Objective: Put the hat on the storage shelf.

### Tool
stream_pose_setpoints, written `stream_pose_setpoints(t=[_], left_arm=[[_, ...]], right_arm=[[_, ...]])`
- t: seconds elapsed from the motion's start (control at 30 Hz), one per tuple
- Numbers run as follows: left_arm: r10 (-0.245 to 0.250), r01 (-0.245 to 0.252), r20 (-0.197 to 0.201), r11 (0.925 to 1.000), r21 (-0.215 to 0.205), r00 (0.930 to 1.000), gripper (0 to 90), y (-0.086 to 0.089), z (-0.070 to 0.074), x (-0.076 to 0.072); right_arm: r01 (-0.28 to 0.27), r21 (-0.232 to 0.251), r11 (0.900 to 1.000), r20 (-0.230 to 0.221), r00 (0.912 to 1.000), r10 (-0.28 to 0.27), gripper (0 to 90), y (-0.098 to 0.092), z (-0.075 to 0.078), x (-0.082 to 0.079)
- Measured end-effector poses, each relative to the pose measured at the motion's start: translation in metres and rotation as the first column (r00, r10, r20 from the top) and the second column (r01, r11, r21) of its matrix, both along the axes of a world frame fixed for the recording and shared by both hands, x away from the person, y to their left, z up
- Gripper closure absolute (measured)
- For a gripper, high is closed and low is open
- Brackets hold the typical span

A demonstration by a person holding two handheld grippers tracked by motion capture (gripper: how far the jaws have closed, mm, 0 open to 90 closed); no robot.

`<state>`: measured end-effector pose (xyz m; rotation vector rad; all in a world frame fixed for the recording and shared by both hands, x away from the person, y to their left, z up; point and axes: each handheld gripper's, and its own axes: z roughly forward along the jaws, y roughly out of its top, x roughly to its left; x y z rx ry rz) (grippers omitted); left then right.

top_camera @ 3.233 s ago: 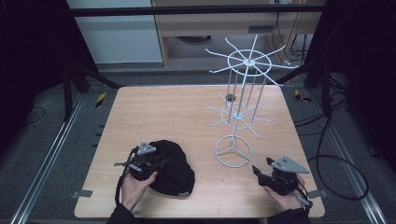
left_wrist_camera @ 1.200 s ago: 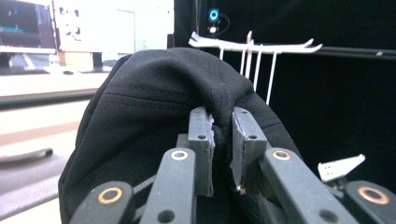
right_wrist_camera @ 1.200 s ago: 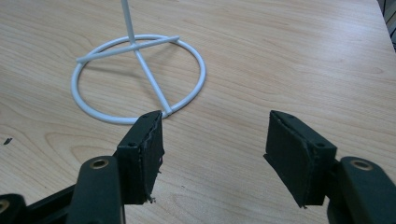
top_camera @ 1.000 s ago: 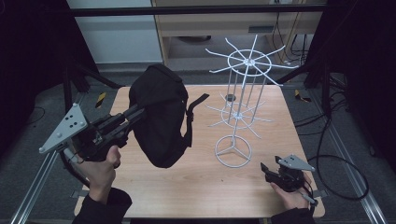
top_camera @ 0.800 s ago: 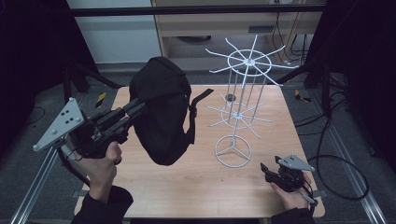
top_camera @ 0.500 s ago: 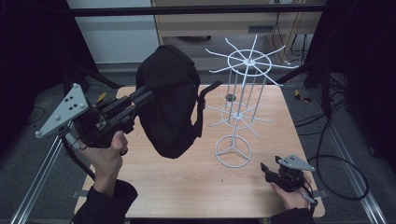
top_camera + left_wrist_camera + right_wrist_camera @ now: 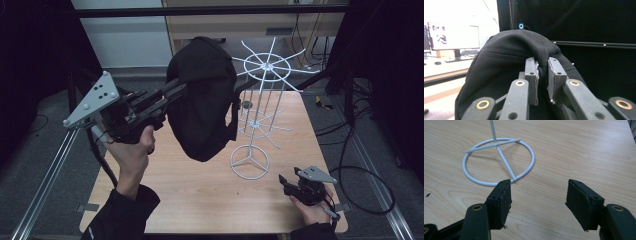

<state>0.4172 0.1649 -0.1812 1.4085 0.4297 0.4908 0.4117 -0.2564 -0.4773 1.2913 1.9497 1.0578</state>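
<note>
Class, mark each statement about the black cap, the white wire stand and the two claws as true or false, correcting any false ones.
1. The left claw grips the black fabric cap. True.
2. The cap lies on the light wooden table. False: it hangs in the air.
3. The right claw is open. True.
4. The white wire stand has tipped over. False: it stands upright.
5. The right claw holds the stand's round base. False: nothing is between its jaws.

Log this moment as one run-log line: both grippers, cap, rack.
left gripper: shut on black fabric cap, held above table | right gripper: open, empty, near base | white wire rack: upright, nothing hung
</note>
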Motion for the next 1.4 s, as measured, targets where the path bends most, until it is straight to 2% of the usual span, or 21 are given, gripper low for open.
stream_pose_setpoints(t=[0.13,0.17,0.37,0.7,0.83,1.17,1.4], left_arm=[[-0.008,0.008,-0.034,1.0,0.0,0.9994,79.2,-0.004,-0.006,0.011],[-0.009,0.009,-0.053,0.9999,0.006,0.9986,79.1,-0.005,-0.01,0.016],[-0.014,0.015,-0.095,0.9999,0.006,0.9954,79.1,-0.002,-0.022,0.025],[-0.003,0.011,-0.145,0.9986,0.052,0.9894,79.0,0.0,-0.047,0.034],[0.0,0.016,-0.173,0.9958,0.09,0.9849,78.9,-0.003,-0.058,0.038],[0.011,0.019,-0.204,0.9894,0.144,0.9788,78.7,-0.017,-0.073,0.047],[0.016,0.014,-0.203,0.9892,0.146,0.979,77.6,-0.021,-0.076,0.047]], right_arm=[[-0.002,-0.002,1.0,-0.001,1.0,0.002,36.7,0.0,0.0,0.0],[-0.005,0.001,1.0,-0.005,1.0,0.005,36.7,0.001,0.0,0.0],[-0.007,-0.005,1.0,-0.003,1.0,0.007,36.7,0.001,-0.001,0.0],[-0.01,-0.009,1.0,-0.004,0.9999,0.01,36.5,0.001,-0.001,0.001],[-0.009,-0.006,1.0,-0.013,0.9999,0.008,36.3,0.001,-0.001,0.001],[-0.012,-0.009,1.0,-0.011,0.9999,0.011,36.2,0.001,-0.002,0.001],[-0.014,-0.011,1.0,-0.011,0.9998,0.014,36.1,0.001,-0.002,0.001]])
